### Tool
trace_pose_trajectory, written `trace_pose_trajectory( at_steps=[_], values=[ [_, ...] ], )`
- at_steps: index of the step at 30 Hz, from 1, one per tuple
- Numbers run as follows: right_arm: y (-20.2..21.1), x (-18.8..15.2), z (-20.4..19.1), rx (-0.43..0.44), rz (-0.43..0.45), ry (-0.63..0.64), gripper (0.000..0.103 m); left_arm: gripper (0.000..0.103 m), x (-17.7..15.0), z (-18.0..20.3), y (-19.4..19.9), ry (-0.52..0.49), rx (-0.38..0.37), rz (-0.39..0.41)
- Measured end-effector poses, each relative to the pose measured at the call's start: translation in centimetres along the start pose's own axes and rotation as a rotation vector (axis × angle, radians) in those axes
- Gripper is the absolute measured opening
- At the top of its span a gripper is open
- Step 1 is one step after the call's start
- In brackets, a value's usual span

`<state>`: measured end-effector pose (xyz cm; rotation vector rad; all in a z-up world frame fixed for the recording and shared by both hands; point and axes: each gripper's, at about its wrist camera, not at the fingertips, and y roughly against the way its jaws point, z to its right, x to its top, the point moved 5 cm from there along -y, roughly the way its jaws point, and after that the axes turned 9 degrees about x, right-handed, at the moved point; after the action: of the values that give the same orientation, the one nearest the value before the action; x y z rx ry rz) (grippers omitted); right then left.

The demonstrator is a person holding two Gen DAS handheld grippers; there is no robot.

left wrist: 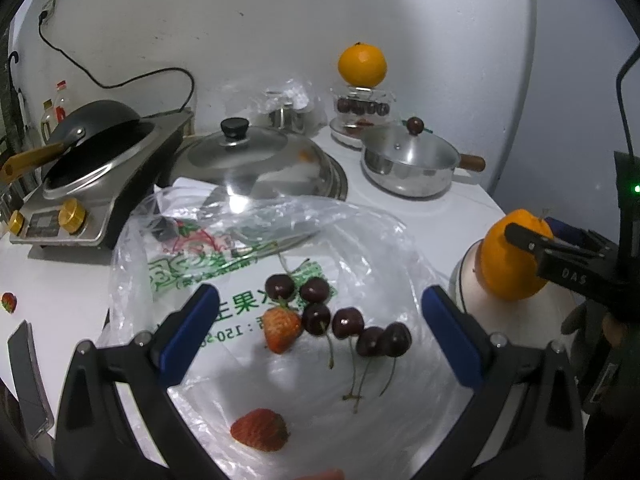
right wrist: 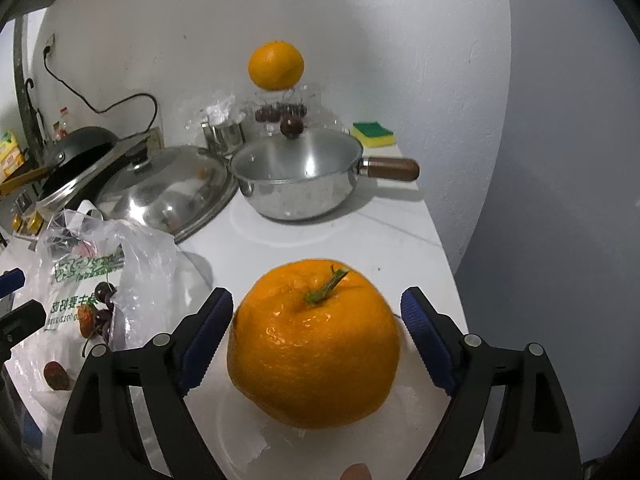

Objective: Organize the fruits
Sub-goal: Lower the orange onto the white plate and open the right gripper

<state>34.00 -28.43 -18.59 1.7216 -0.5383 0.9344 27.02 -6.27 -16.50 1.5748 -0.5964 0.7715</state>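
Two grippers work the counter. Nearest, the right gripper (right wrist: 316,332) angles downward with its jaws spread wide around an orange (right wrist: 314,344) resting on a white plate (right wrist: 240,436); the pads seem just clear of the peel, so the fruit looks set down there. Beside it, the left gripper (left wrist: 320,332) hangs open over cherries (left wrist: 344,322) and strawberries (left wrist: 282,328) on a plastic bag (left wrist: 360,240). Farther back, another orange (right wrist: 276,65) tops a glass container (right wrist: 308,98).
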Motion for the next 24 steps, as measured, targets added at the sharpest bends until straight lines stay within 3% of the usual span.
trace_pose_trajectory(
  at_steps=[24],
  values=[
    [4.2, 1.0, -4.8, -0.018, 0.064, 0.054, 0.088, 0.102, -1.1, -4.6, 4.4, 0.053, 0.009, 0.062]
  ],
)
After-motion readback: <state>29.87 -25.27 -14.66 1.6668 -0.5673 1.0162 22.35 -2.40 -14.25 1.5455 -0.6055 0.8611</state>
